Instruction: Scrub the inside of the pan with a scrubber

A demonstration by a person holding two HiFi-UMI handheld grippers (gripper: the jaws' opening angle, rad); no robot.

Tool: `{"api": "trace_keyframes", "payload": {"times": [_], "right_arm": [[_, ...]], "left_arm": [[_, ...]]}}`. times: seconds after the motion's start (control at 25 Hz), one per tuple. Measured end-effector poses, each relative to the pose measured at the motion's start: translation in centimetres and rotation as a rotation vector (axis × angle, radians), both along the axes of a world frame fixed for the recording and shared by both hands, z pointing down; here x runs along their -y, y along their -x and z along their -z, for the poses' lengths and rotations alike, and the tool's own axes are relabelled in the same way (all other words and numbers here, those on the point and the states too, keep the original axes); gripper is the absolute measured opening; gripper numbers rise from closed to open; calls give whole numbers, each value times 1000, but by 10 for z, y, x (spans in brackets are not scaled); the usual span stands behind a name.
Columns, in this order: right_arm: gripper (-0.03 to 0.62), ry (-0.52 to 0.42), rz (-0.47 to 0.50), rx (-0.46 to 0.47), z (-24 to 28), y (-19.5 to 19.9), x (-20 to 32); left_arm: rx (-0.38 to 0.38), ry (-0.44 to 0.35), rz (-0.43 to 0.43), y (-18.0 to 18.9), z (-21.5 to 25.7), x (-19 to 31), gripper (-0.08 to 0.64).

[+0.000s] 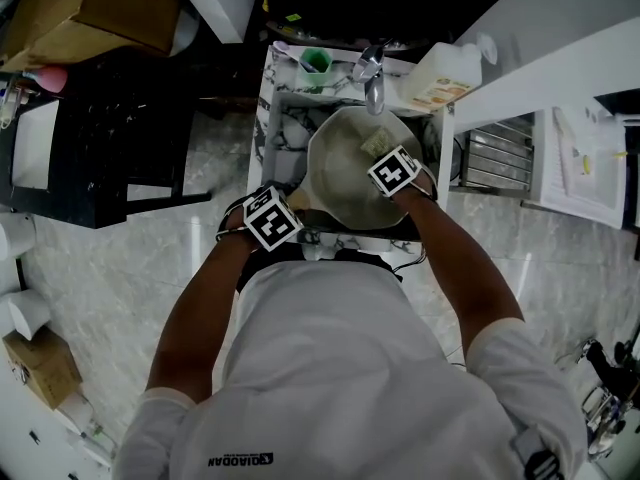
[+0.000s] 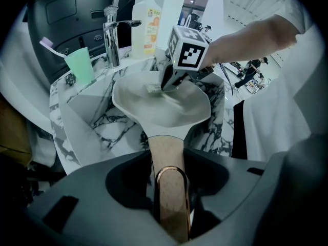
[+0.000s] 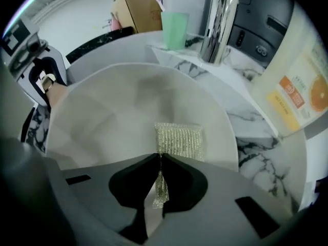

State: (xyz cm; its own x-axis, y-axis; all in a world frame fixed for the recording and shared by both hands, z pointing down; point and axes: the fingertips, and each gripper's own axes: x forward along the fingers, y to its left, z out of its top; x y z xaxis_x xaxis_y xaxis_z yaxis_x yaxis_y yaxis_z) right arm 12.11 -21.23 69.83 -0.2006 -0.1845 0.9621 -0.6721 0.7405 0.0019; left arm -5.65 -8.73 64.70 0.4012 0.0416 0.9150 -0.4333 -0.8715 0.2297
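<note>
A pale grey pan sits tilted in the marble sink. My left gripper is shut on the pan's wooden handle, which ends in a copper-rimmed tip. The pan's bowl lies ahead of it. My right gripper is shut on a silvery mesh scrubber, which presses flat against the pan's inner wall. In the head view the right gripper reaches into the pan from the right, and the left gripper holds at the sink's near rim.
A chrome tap stands behind the pan. A green cup with a toothbrush sits at the sink's back left, a soap bottle at back right. Black furniture stands left, a white counter right.
</note>
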Motion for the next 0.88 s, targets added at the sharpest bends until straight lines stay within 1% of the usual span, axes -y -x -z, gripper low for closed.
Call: {"api": "trace_keyframes", "payload": {"times": [0.12, 0.28, 0.44, 0.64, 0.88], "right_arm": [[58, 64, -4, -58, -25, -10, -9], [58, 100, -39, -85, -43, -19, -16], [58, 109, -45, -81, -47, -20, -16], [58, 142, -67, -71, -50, -22, -21], [58, 270, -129, -47, -52, -22, -49]], "left_arm": [[2, -2, 1, -1, 0, 0, 204], [5, -8, 1, -1, -1, -1, 205], [6, -21, 1, -2, 1, 2, 206], [10, -15, -1, -1, -1, 0, 206], [6, -18, -2, -2, 0, 1, 206]]}}
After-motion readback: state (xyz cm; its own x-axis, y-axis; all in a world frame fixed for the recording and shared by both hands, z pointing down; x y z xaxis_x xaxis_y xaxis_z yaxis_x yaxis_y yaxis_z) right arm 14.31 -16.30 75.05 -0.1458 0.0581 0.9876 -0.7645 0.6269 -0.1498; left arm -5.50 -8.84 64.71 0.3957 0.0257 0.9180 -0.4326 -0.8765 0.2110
